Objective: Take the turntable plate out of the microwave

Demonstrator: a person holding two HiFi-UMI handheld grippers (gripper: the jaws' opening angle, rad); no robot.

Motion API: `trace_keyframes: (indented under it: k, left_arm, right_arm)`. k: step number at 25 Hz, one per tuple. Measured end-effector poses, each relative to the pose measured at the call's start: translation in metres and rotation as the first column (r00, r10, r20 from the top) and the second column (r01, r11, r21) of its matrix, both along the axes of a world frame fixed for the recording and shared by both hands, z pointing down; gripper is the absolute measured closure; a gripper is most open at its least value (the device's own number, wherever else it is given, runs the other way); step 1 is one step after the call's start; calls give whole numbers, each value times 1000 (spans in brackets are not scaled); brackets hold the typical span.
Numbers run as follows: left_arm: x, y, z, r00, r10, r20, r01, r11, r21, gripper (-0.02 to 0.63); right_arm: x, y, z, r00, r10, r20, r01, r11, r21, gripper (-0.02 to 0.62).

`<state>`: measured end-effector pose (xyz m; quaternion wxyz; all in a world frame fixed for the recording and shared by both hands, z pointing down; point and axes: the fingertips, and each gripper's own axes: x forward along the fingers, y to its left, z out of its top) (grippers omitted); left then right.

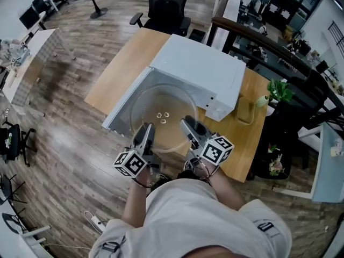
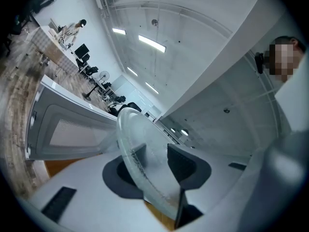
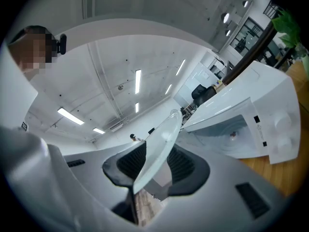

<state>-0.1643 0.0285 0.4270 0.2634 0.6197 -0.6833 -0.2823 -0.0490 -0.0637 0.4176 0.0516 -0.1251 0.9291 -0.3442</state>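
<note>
The clear glass turntable plate (image 1: 164,104) hangs level in the air in front of the white microwave (image 1: 199,71), over its open door (image 1: 124,105). My left gripper (image 1: 144,137) is shut on the plate's near left rim. My right gripper (image 1: 189,129) is shut on the near right rim. In the left gripper view the plate (image 2: 137,153) stands edge-on between the dark pads of the left gripper (image 2: 154,162). The right gripper view shows the plate's rim (image 3: 161,141) wedged between the ribbed pads of the right gripper (image 3: 155,162), with the microwave (image 3: 260,115) beyond.
The microwave stands on a wooden table (image 1: 126,63). To its right are a yellowish cup (image 1: 245,110) and a green plant (image 1: 278,92). A black office chair (image 1: 166,7) stands behind the table. A power strip (image 1: 97,223) lies on the floor near the person's feet.
</note>
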Motion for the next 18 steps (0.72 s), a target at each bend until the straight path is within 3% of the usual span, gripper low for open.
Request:
trace_keyframes:
  k: [18]
  left_arm:
    - [-3, -1, -24, 1000, -12, 27, 11, 999, 33, 446]
  right_arm:
    - [-6, -2, -24, 999, -27, 32, 26, 999, 44, 459]
